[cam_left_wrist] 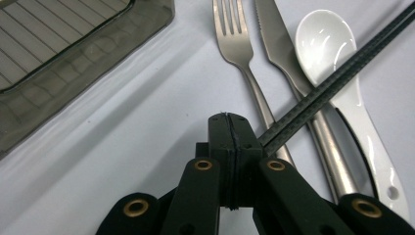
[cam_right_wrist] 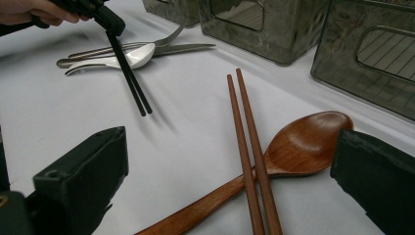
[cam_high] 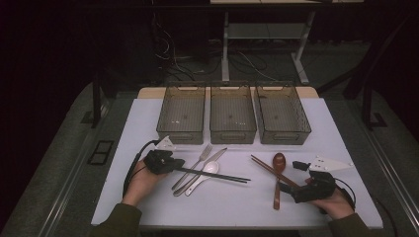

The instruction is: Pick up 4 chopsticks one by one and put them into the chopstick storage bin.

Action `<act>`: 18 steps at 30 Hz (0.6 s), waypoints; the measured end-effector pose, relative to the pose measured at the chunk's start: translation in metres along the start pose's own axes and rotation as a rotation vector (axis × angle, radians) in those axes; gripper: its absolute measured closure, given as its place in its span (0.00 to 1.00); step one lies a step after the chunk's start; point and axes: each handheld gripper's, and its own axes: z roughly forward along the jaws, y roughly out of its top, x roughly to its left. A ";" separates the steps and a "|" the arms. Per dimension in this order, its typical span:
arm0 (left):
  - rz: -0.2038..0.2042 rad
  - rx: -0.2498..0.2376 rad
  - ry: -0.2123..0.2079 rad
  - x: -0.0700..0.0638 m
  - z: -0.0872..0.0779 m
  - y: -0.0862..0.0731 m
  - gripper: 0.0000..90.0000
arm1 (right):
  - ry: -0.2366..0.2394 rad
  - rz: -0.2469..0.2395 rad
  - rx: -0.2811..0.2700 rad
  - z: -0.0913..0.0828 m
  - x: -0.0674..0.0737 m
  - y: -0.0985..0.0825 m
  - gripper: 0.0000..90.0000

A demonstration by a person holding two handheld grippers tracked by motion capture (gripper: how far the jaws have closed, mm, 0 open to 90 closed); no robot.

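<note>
The left gripper [cam_high: 170,165] had its jaws clenched on one end of the black chopsticks [cam_high: 217,175], which stretched out across the fork [cam_left_wrist: 240,54], knife [cam_left_wrist: 279,49] and white spoon [cam_left_wrist: 328,49] on the table [cam_high: 148,123]. Held so far from their middle, the pair could have twisted, slipped apart or dragged the cutlery. The right gripper [cam_right_wrist: 230,196] stood released over the brown chopsticks [cam_right_wrist: 247,147] and wooden spoon [cam_right_wrist: 303,142].
</note>
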 end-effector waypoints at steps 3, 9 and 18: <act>-0.001 0.000 -0.005 -0.001 -0.002 -0.001 0.99 | 0.000 0.000 0.002 0.000 0.000 0.000 0.00; -0.001 0.001 -0.018 -0.005 -0.004 -0.001 0.98 | -0.001 -0.001 0.001 0.000 0.000 0.000 0.00; 0.010 -0.036 -0.026 -0.006 -0.006 0.001 0.95 | 0.000 0.001 0.003 0.001 0.000 0.000 0.00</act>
